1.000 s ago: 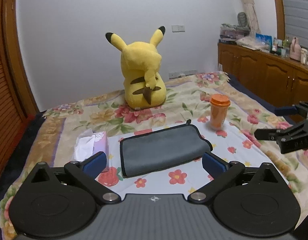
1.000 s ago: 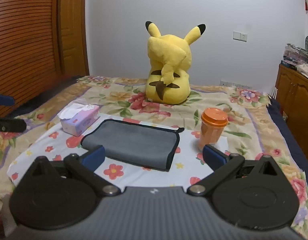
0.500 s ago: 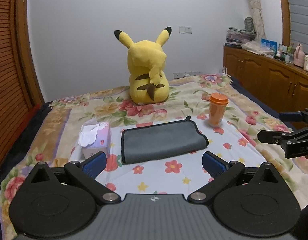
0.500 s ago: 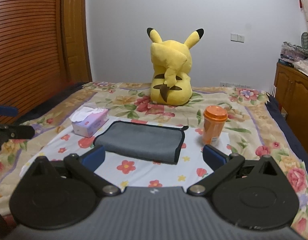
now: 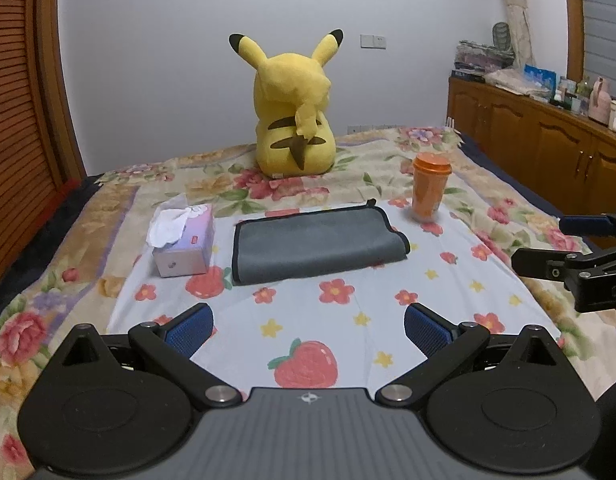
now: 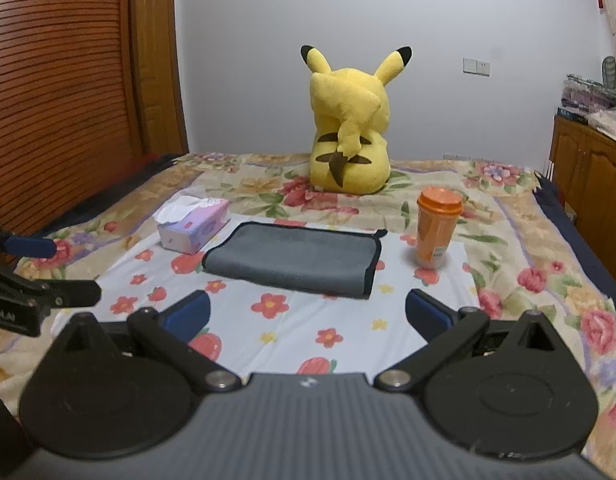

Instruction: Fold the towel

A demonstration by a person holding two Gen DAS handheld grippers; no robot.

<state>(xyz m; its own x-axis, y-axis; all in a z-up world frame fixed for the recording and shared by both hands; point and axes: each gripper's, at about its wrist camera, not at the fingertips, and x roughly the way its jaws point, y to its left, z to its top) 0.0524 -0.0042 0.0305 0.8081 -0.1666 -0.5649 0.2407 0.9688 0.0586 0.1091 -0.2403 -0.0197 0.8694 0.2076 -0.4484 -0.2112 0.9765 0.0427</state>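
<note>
Towel [image 5: 316,244], grey with a dark edge, lies folded flat at the centre of the left wrist frame on a floral bed [image 5: 488,320]. Tissue box [image 5: 184,242] sits just beside it to the frame's left, orange cup [image 5: 430,188] near its upper right corner, yellow plush [image 5: 294,116] beyond. Left tool [image 5: 308,326] and right tool [image 6: 307,314] both hang wide open, holding nothing, short of the towel.
</note>
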